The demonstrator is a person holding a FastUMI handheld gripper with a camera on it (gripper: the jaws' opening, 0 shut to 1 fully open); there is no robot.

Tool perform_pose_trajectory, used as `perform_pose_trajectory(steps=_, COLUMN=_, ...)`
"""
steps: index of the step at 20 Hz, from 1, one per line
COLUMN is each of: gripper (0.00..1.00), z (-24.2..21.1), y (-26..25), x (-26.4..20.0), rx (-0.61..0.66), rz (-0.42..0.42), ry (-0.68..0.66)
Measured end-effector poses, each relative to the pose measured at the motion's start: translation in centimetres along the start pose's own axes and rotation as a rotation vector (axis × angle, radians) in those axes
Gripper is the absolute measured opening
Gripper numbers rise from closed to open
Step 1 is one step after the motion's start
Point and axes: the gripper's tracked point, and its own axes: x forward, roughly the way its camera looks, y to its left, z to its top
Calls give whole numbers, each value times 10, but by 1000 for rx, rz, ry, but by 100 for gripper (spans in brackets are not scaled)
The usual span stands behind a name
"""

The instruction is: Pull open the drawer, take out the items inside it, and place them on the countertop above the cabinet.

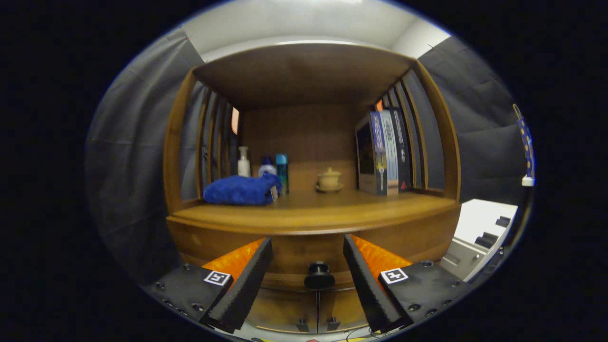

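- Gripper view faces the wooden cabinet (pixel 427 228), its countertop (pixel 323 209) already carrying a blue towel (pixel 242 190) and books (pixel 384 152).
- Drawer (pixel 294 259) under the countertop looks shut; opening it is judged the step in hand.
- Gripper (pixel 308 266) hangs open, fingers either side of the dark knob (pixel 319 275); next they must close on it.

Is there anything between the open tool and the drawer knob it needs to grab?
Nothing visible. The tool is open, its fingers either side of the dark drawer knob, which sits in the gap just ahead, below the countertop edge. The blue towel lies farther back on top.
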Motion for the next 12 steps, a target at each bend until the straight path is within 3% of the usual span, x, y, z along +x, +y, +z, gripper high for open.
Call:
perform_pose_trajectory(steps=3, gripper=99, z=-23, y=-9, x=18, rx=-27, rz=-23, ry=27)
perform_pose_trajectory(steps=12, gripper=76, z=-43, y=-9, x=33, rx=-20, rz=-24, ry=64)
